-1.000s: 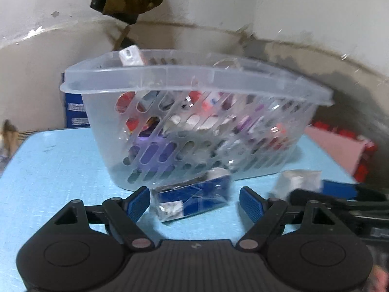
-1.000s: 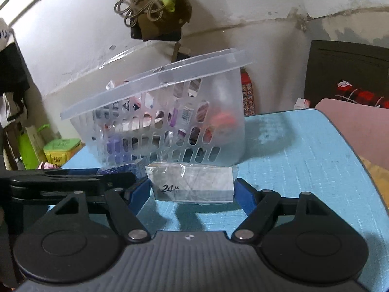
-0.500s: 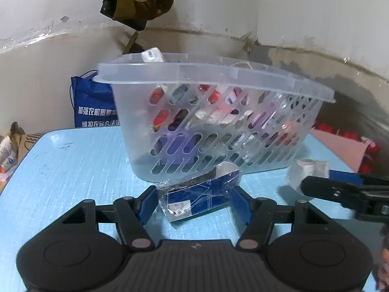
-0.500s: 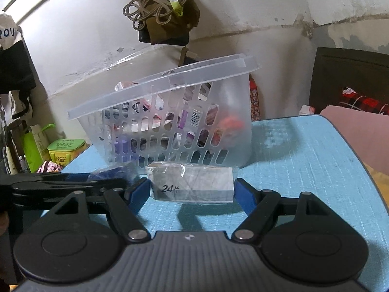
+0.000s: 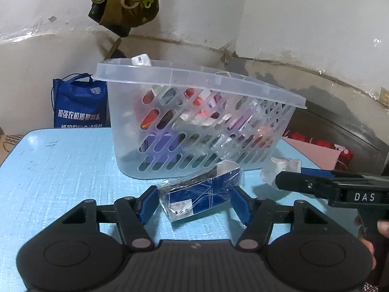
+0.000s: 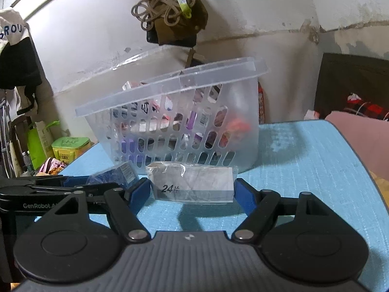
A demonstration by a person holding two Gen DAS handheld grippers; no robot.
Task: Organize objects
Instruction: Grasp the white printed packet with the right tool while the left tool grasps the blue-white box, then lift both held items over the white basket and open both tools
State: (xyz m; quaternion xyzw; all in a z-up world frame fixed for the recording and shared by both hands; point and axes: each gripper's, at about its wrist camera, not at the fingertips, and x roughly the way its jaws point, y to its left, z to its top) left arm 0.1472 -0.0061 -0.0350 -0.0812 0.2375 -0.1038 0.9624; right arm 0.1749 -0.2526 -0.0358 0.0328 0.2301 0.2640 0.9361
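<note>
A clear slotted plastic basket (image 5: 170,77) full of small packets stands on the blue table (image 5: 60,170); it also shows in the right wrist view (image 6: 170,90). My left gripper (image 5: 198,198) is shut on a blue box in clear wrap (image 5: 201,194), held above the table before the basket. My right gripper (image 6: 192,189) is shut on a white box marked "24" in clear wrap (image 6: 194,182), also held before the basket. Each gripper appears in the other's view, the right one (image 5: 328,185) and the left one (image 6: 48,187).
A blue bag (image 5: 77,102) stands behind the table at the left. A bundle of cord (image 5: 124,2) hangs on the wall above the basket. A pink and red cloth (image 5: 321,148) lies off the table's right edge. A green tub (image 6: 70,146) sits beyond the left edge.
Both grippers have pulled back from the basket and risen, so it looks smaller and farther. The left jaws have closed onto the blue box. The right gripper keeps the white box.
</note>
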